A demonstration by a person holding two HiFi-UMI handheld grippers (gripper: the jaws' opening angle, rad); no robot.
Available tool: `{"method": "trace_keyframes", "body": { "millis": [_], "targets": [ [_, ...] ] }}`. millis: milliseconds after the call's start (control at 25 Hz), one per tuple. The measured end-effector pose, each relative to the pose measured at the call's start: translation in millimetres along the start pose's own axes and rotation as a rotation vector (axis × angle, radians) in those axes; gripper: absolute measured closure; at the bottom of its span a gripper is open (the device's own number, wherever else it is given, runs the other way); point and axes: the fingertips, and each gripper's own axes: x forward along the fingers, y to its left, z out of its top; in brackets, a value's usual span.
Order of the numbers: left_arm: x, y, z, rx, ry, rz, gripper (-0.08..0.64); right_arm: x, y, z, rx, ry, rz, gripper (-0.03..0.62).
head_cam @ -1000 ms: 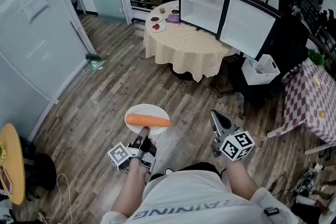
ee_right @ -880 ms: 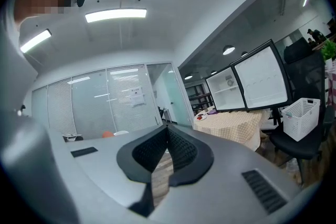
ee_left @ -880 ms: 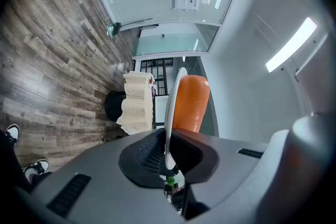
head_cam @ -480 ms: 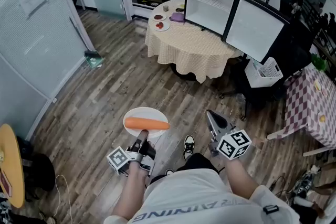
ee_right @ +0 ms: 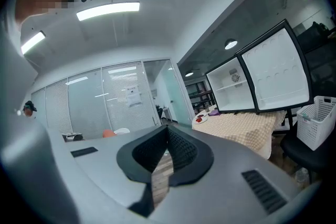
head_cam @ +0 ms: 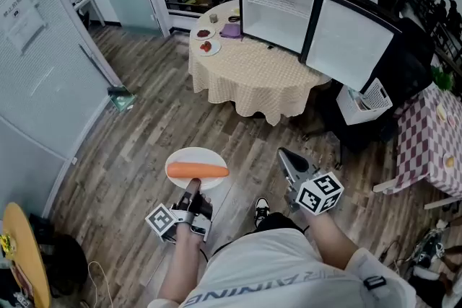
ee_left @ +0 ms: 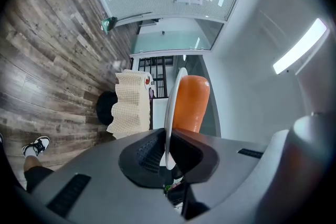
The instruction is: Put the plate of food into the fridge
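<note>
Above the wooden floor (head_cam: 144, 126), well short of the round bench (head_cam: 249, 72), the plate (head_cam: 196, 156) with its carrot (head_cam: 196, 170) is still gripped at its near rim by the fingers of the left gripper (head_cam: 191, 189), while the fingers of the right gripper (head_cam: 287, 159) are closed on nothing. Bench and open fridge (head_cam: 278, 7) are drawn slightly nearer than a second ago, so the approach is judged under way.

Matt wood-plank floor (head_cam: 144, 133); checked cloth tablecloth (head_cam: 253, 76); plate (head_cam: 195, 156) smooth, glossy wht.
</note>
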Motion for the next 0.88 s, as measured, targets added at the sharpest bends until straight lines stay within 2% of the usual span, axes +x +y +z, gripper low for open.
{"method": "trace_keyframes", "body": {
  "millis": [360,520,680,880],
  "targets": [
    [124,-7,-2,0.002,0.029,0.007,0.531,48,-99,40,0.013,-0.013,-0.015,0.569],
    [175,-15,-8,0.01,0.04,-0.014,0.531,60,-146,53,0.018,-0.016,-0.027,0.569],
    [207,-16,-11,0.016,0.05,-0.007,0.531,68,-180,59,0.025,-0.022,-0.04,0.569],
    [230,-8,-7,0.014,0.06,0.02,0.531,73,-201,51,0.06,-0.017,-0.057,0.569]
  ]
}}
